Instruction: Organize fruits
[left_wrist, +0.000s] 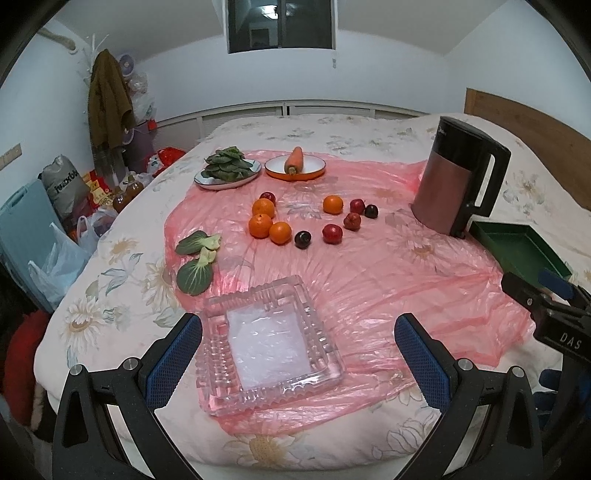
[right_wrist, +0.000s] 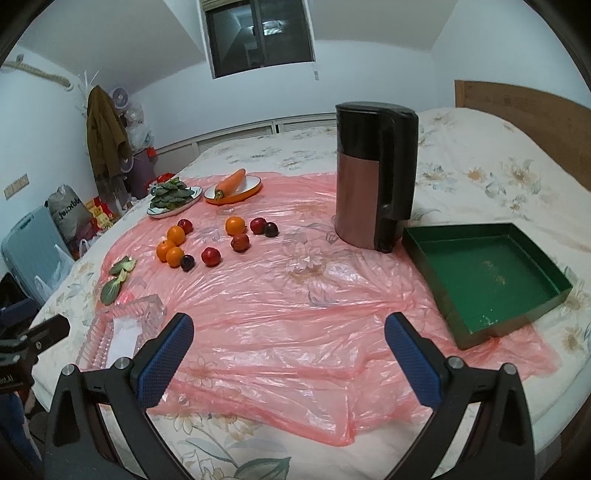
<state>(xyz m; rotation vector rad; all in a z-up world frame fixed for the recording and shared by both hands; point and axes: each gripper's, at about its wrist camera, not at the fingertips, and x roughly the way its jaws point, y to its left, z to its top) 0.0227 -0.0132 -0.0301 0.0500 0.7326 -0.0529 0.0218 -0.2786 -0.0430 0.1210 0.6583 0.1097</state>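
Observation:
Several oranges (left_wrist: 263, 218) (right_wrist: 171, 244) and several small red and dark fruits (left_wrist: 332, 233) (right_wrist: 211, 256) lie loose on a pink plastic sheet (left_wrist: 369, 280) (right_wrist: 280, 295) spread over a bed. A clear glass tray (left_wrist: 264, 341) (right_wrist: 122, 325) sits near the front, between and just beyond the fingers of my open left gripper (left_wrist: 298, 354). A green box tray (right_wrist: 484, 280) (left_wrist: 517, 247) lies at the right. My right gripper (right_wrist: 289, 358) is open and holds nothing, hovering over bare plastic.
A kettle (left_wrist: 456, 179) (right_wrist: 373, 173) stands beside the green tray. At the back are a plate of leafy greens (left_wrist: 228, 168) (right_wrist: 173, 197) and an orange dish with a carrot (left_wrist: 294, 162) (right_wrist: 232, 184). Two bok choy leaves (left_wrist: 195, 258) (right_wrist: 116, 277) lie left. Bags clutter the floor at left.

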